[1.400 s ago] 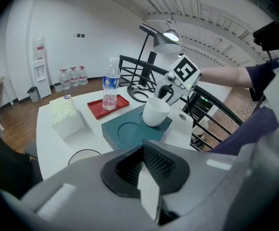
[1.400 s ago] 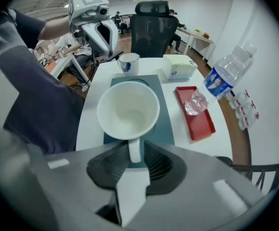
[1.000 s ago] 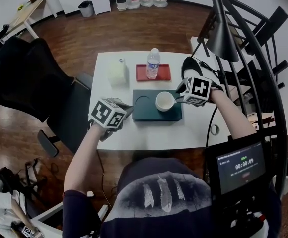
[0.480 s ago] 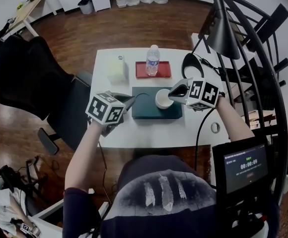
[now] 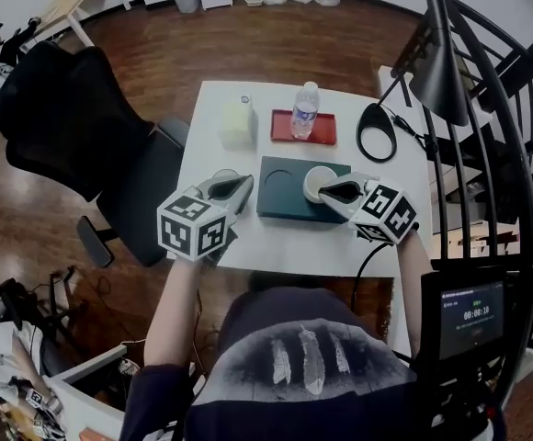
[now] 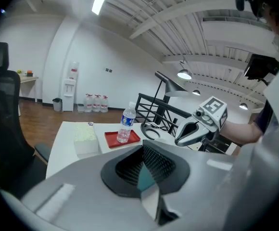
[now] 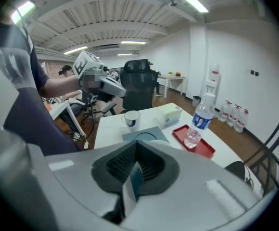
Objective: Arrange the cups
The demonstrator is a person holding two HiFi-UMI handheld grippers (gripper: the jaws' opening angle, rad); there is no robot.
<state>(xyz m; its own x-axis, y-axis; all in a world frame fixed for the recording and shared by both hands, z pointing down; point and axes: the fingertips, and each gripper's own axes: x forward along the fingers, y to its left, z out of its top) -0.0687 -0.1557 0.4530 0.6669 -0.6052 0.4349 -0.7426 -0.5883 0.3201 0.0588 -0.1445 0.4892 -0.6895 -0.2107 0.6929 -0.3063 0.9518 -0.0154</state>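
Between the green tray (image 5: 289, 208) and the near edge, the surface (image 5: 285, 244) lies bare, an open strip for a hand. Beyond the tray a red tray (image 5: 327, 130) carrying a water bottle (image 5: 305, 110) and a tissue box (image 5: 237, 123) block the far side. Right of the tray, a lamp (image 5: 435, 67) sets its ring base and cable on the surface, with a black rack (image 5: 529, 55) behind. Left of the tray stands a white cup (image 7: 130, 118), and past the edge an office chair (image 5: 73, 108). The tray's left recess is free.

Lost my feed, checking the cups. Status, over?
Left tongs shut, empty; right tongs shut, empty, over the tray. One cup on the tray, second cup on the table by the left tongs. Tray's other ring free.
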